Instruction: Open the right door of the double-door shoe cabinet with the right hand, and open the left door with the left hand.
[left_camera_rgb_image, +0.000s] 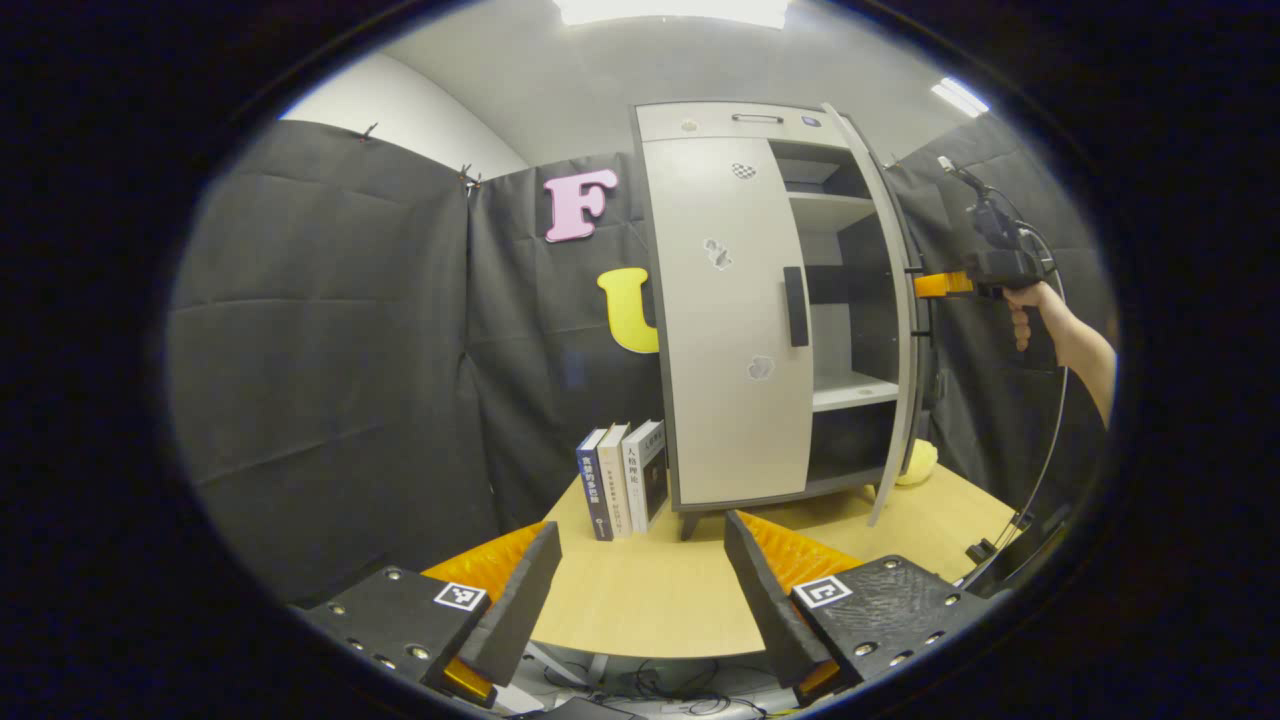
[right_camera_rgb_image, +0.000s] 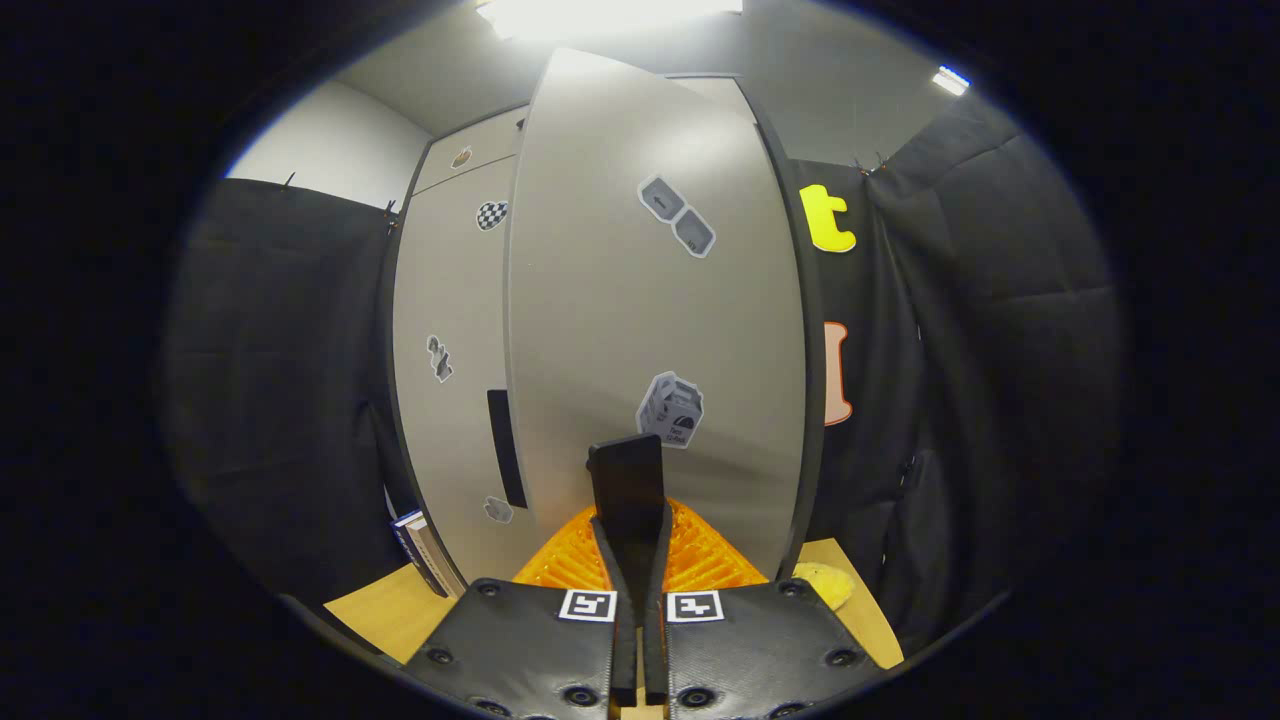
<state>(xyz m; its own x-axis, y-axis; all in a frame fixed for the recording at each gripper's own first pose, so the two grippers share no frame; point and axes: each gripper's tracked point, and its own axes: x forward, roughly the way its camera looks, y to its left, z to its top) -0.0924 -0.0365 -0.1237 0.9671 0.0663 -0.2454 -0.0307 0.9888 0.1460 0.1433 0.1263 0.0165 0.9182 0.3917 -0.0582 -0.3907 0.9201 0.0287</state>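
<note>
Right gripper (right_camera_rgb_image: 634, 540) clamped on the handle (right_camera_rgb_image: 626, 470) of the right door (right_camera_rgb_image: 650, 330), which stands swung out. Left gripper (left_camera_rgb_image: 640, 580) wide, holding nothing, above the table (left_camera_rgb_image: 640, 600), well short of the closed left door (left_camera_rgb_image: 730, 330). Books (left_camera_rgb_image: 625, 480) stand beside the cabinet (left_camera_rgb_image: 760, 120).

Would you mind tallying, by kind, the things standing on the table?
Shoe cabinet: 1
Books: 3
Yellow soft thing beside the cabinet: 1
Total: 5
</note>
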